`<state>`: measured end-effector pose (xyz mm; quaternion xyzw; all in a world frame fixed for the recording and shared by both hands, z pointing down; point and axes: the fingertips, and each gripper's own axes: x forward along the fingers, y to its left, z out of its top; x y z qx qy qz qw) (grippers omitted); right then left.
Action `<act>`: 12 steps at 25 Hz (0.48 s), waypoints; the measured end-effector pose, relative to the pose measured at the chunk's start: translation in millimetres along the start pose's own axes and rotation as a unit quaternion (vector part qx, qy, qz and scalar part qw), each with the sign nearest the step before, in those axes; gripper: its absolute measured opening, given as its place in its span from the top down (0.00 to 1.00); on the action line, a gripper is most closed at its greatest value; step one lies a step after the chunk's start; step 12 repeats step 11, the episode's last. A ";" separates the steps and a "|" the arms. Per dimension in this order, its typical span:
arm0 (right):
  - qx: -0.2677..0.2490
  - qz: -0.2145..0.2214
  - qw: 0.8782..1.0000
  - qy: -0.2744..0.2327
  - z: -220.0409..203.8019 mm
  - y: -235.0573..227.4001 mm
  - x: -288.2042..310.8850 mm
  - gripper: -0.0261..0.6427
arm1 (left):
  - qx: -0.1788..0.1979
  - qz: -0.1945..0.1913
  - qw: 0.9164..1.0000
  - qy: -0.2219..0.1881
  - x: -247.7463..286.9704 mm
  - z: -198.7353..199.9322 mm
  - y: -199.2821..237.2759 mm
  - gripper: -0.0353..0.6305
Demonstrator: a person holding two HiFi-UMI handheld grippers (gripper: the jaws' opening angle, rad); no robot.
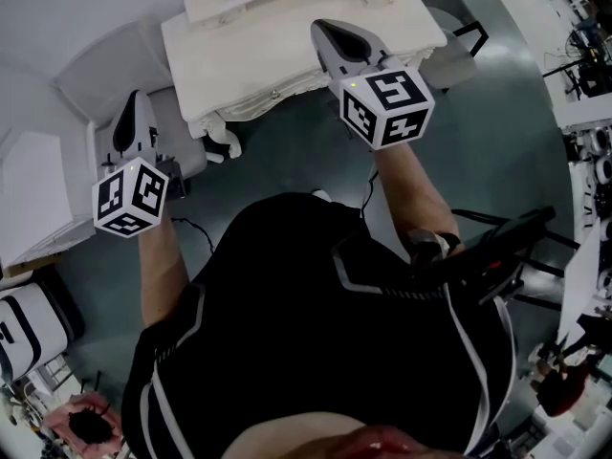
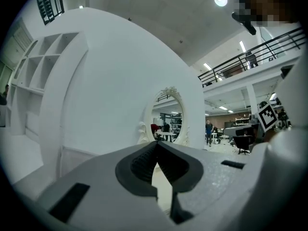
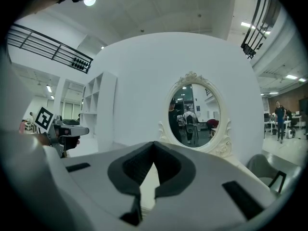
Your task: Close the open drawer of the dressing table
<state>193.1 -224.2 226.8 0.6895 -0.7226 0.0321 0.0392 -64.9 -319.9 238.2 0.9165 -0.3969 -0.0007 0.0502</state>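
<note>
Both pressed together, nothing pinched: left hand-held gripper [image 2: 155,143] well left of dressing table [image 1: 287,51], right hand-held gripper [image 3: 153,144] hovering over its front edge, neither touching. Drawer [image 1: 287,86] with knob [image 1: 274,94] looked about flush, no inside showing. My guess: either shut already or barely out, couldn't tell. Long axis ran along table front, face pointed at person [image 1: 316,333].

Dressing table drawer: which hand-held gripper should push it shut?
Right. The right hand-held gripper is over the dressing table front; the left hand-held gripper sits off beside it.
</note>
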 end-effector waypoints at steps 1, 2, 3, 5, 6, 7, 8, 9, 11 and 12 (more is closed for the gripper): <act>-0.001 -0.001 1.000 0.001 -0.9 -0.2 0.1 0.96 | 0.004 0.003 1.000 0.000 0.2 -0.6 0.5 0.94; -0.001 -0.001 1.000 0.003 -1.6 -0.3 0.4 0.96 | 0.008 0.007 1.000 0.000 0.2 -0.8 1.4 0.94; -0.002 -0.001 1.000 0.004 -1.9 -0.2 0.6 0.96 | 0.012 0.013 1.000 -0.002 -0.3 -0.5 2.5 0.94; -0.001 -0.002 1.000 0.000 -0.7 0.4 -0.2 0.96 | 0.020 0.026 0.999 -0.004 -2.0 0.6 5.1 0.94; 0.000 -0.003 1.000 -0.003 0.3 0.6 -0.8 0.96 | 0.021 0.029 0.999 -0.005 -2.7 1.1 5.7 0.94; 0.000 -0.004 1.000 -0.006 1.0 0.7 -1.0 0.96 | 0.019 0.028 0.999 -0.005 -2.9 1.3 5.9 0.94; -0.001 -0.004 1.000 -0.008 1.2 0.5 -0.8 0.96 | 0.017 0.026 1.000 -0.005 -2.5 1.4 5.9 0.94; -0.003 -0.005 1.000 -0.008 1.1 0.3 -0.3 0.96 | 0.016 0.023 1.000 -0.005 -1.9 1.2 6.0 0.94; -0.006 -0.006 1.000 -0.006 0.3 -0.4 1.4 0.96 | 0.018 0.019 1.000 -0.004 -0.3 0.8 6.4 0.94; -0.006 -0.006 1.000 -0.006 0.3 -0.4 1.4 0.96 | 0.018 0.019 1.000 -0.004 -0.3 0.8 6.4 0.94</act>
